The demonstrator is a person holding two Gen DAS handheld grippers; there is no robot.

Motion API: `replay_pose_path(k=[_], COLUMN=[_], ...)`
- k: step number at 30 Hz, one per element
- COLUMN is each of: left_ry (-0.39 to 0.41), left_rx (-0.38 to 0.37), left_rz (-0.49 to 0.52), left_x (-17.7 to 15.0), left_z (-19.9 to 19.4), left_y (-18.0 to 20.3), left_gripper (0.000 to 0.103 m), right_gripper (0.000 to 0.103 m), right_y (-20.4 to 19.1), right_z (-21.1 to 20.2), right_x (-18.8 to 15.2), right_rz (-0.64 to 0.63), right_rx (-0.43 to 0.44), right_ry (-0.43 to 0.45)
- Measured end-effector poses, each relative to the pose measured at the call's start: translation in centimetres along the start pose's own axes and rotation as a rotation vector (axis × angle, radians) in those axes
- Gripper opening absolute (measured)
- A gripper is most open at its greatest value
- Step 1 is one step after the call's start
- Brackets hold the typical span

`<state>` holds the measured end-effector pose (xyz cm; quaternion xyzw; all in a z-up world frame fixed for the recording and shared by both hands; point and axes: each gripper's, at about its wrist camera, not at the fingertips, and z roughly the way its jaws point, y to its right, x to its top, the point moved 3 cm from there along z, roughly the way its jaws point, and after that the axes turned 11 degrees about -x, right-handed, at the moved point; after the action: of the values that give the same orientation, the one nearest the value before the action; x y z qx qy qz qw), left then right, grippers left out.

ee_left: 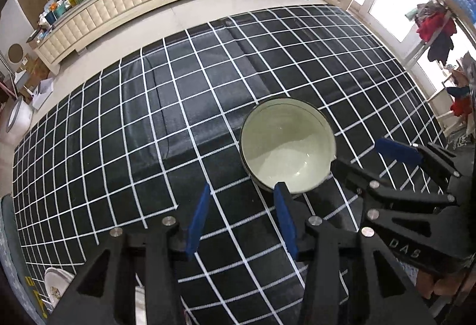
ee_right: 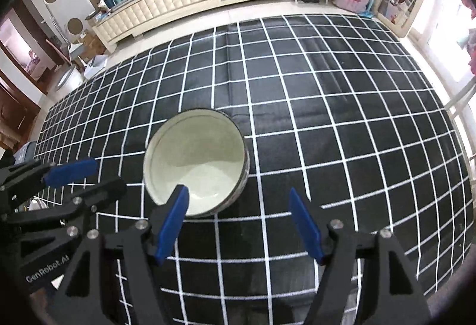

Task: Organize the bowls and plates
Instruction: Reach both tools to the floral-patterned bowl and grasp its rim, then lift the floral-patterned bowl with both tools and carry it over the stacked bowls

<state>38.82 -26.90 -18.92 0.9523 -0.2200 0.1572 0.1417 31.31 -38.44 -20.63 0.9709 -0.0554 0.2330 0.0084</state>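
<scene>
A single bowl (ee_right: 196,161), pale inside with a dark patterned outer wall, stands upright on the table (ee_right: 342,117), which is covered by a black cloth ruled with a white grid. The bowl serves as the landmark here. Both grippers hover on its near side, each with fingers spread apart and nothing between them.

In the right wrist view, the right gripper (ee_right: 241,224) sits just to the right of the bowl's near rim; its left blue pad (ee_right: 174,224) overlaps the rim in the picture, though whether it touches cannot be told. The left gripper (ee_right: 68,176) appears to the left of the bowl, close beside it. In the left wrist view, the left gripper (ee_left: 241,224) lies to the left of the bowl (ee_left: 287,146), its right pad at the near rim.

A white plate (ee_left: 56,286) with a small gold motif shows partly at the table edge, well apart from the bowl on its near left.

Judged step: approach to the bowl, before any grasp. The next move seems to call for setting one pad inside and one outside the rim, then closing; a thin glazed wall may slip under a shallow pinch.
</scene>
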Motion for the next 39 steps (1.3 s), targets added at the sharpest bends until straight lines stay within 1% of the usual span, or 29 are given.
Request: replay_pose_path(k=[4, 10, 14, 16, 18, 20, 22, 23, 24, 25, 27, 33, 36, 39], left_ry=[-0.022, -0.061, -0.073, -0.076, -0.077, -0.079, -0.081, -0.083, -0.083, -0.086, -0.086, -0.091, -0.097, -0.094], left_rx=[0.024, 0.020, 0.032, 0.032, 0.031, 0.019, 0.006, 0.004, -0.006, -0.012, 0.007, 0.005, 0.017, 0.010], left_rz=[-0.006, -0.003, 0.010, 0.011, 0.013, 0.015, 0.019, 0.021, 0.022, 0.023, 0.032, 0.024, 0.023, 0.008], left_x=[0.7, 1.5, 1.8, 1.9, 2.0, 2.1, 2.1, 2.2, 2.3, 2.3, 2.3, 2.2, 1.9, 1.4], left_z=[1.9, 4.4, 5.4, 6.0, 6.5, 7.1, 7.3, 7.5, 7.9, 8.1, 8.5, 8.6, 8.4, 7.5], left_y=[-0.4, -0.9, -1.0, -1.0, -1.1, -1.0, -1.1, -0.9, -0.7, -0.7, -0.5, -0.6, -1.0, -1.5], left_gripper=[0.042, 0.042, 0.042, 0.042, 0.040, 0.034, 0.026, 0.024, 0.018, 0.016, 0.015, 0.014, 0.011, 0.010], right_gripper=[0.074, 0.074, 0.073, 0.069, 0.056, 0.045, 0.037, 0.032, 0.027, 0.027, 0.026, 0.020, 0.019, 0.017], right_y=[0.0, 0.5, 0.4, 0.3, 0.1, 0.1, 0.1, 0.0, -0.2, -0.5, -0.5, -0.5, -0.8, -1.2], right_z=[1.1, 3.2, 3.5, 3.7, 4.2, 4.7, 4.6, 4.6, 4.5, 4.5, 4.4, 3.7, 3.0, 2.4], right_x=[0.5, 0.8, 0.8, 0.7, 0.5, 0.4, 0.3, 0.2, 0.2, 0.1, 0.0, -0.4, -0.4, -0.5], right_rz=[0.003, 0.014, -0.004, -0.018, -0.023, -0.020, 0.003, 0.005, 0.004, -0.001, 0.004, 0.038, 0.043, 0.044], right_rx=[-0.004, 0.001, -0.032, -0.033, -0.018, -0.011, 0.004, 0.003, 0.002, 0.004, -0.008, -0.020, -0.002, 0.003], right_ry=[-0.004, -0.031, -0.017, -0.010, -0.019, -0.027, -0.020, -0.016, -0.015, -0.015, -0.005, -0.005, -0.001, -0.001])
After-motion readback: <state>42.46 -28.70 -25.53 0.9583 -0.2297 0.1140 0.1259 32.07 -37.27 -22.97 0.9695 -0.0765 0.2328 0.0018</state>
